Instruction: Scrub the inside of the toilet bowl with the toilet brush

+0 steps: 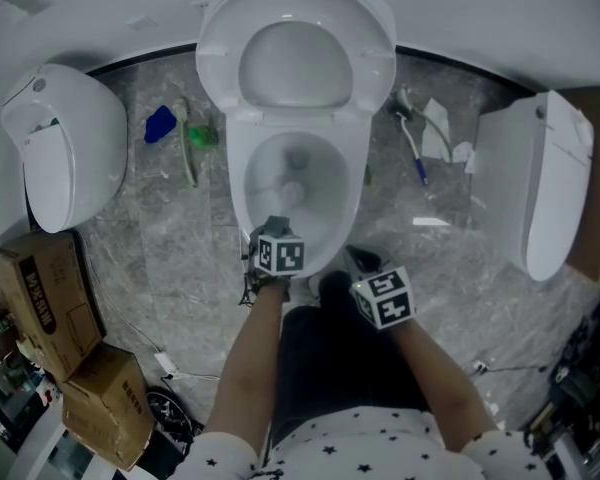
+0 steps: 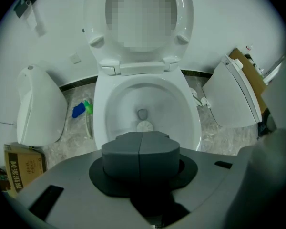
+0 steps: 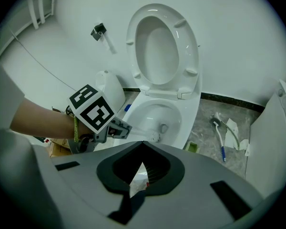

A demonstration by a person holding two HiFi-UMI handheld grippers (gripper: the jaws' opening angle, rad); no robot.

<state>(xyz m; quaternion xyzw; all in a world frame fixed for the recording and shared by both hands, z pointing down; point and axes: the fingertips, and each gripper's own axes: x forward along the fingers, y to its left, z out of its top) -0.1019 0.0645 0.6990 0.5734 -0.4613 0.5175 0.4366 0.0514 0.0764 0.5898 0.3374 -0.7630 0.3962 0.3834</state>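
White thin-handled toilet brush (image 3: pixel 155 137), clenched in left claw (image 2: pixel 140 142), reaches inside white ceramic toilet bowl (image 1: pixel 352 183); right claw (image 3: pixel 143 162) released; white oval seat (image 1: pixel 372 68) raised.

The white toilet bowl (image 1: pixel 354 190) stands at the floor's (image 1: pixel 170 268) far edge, seat (image 1: pixel 218 53) raised. The toilet brush (image 1: pixel 293 190) slants inside, its white head near the drain (image 1: pixel 298 157).

Quick headcount: three white toilets, the middle toilet (image 1: pixel 237 183) with its seat up, plus the left toilet (image 1: pixel 65 153) and the right toilet (image 1: pixel 545 183), both closed. Two toilet brushes: the bowl brush (image 1: pixel 292 190) and the floor brush (image 1: pixel 415 148) at right. Two cardboard boxes near left: far box (image 1: pixel 40 293), near box (image 1: pixel 105 403). One blue lump (image 1: pixel 160 123). Two tongs: left tongs (image 2: pixel 139 149), right tongs (image 3: pixel 142 162).
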